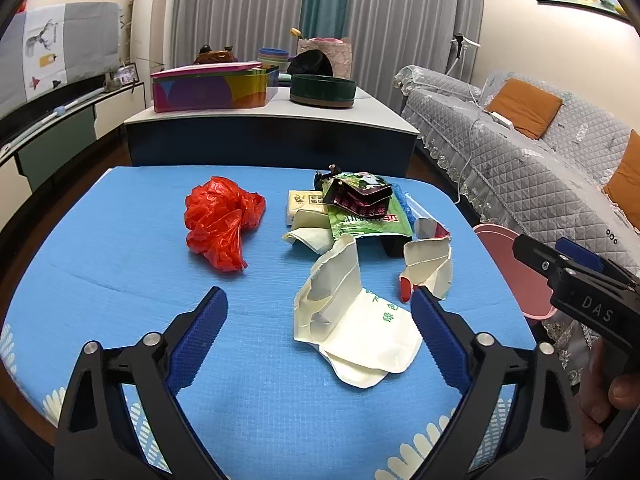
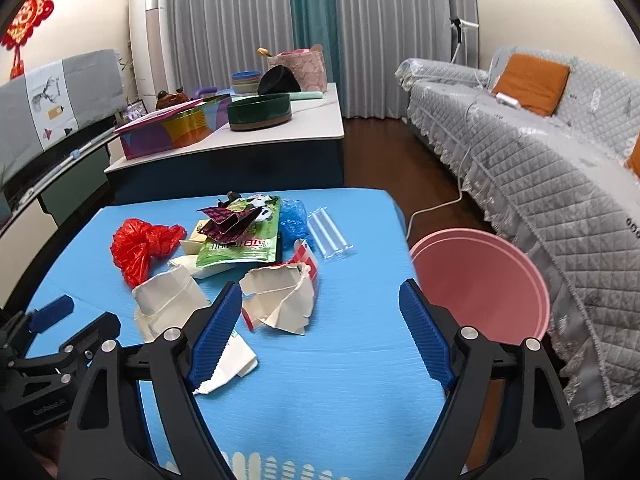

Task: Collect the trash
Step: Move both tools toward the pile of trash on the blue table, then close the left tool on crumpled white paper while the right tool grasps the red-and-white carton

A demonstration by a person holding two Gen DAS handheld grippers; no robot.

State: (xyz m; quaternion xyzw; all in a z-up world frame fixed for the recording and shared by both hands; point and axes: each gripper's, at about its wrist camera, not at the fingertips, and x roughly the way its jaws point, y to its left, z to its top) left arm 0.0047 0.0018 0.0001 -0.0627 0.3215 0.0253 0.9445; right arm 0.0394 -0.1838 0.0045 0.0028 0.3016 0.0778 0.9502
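Trash lies on a blue mat (image 1: pixel 120 280) (image 2: pixel 340 360): a crumpled red plastic bag (image 1: pixel 220 220) (image 2: pixel 140 244), a cream paper bag (image 1: pixel 348 320) (image 2: pixel 168 304), a torn white carton (image 1: pixel 428 264) (image 2: pixel 280 300), a green snack pouch (image 1: pixel 364 216) (image 2: pixel 244 240) and a clear plastic sleeve (image 2: pixel 332 236). A pink bin (image 2: pixel 480 284) (image 1: pixel 516 272) stands off the mat's right edge. My left gripper (image 1: pixel 318 304) is open above the mat, with the cream bag between its fingers. My right gripper (image 2: pixel 320 300) is open and empty, just short of the torn carton.
A low table (image 1: pixel 380 116) (image 2: pixel 312 128) behind the mat holds a colourful box (image 1: pixel 212 88), a dark green round tin (image 1: pixel 322 90) and bowls. A grey quilted sofa (image 1: pixel 540 152) (image 2: pixel 540 168) runs along the right. A TV cabinet (image 1: pixel 60 120) is on the left.
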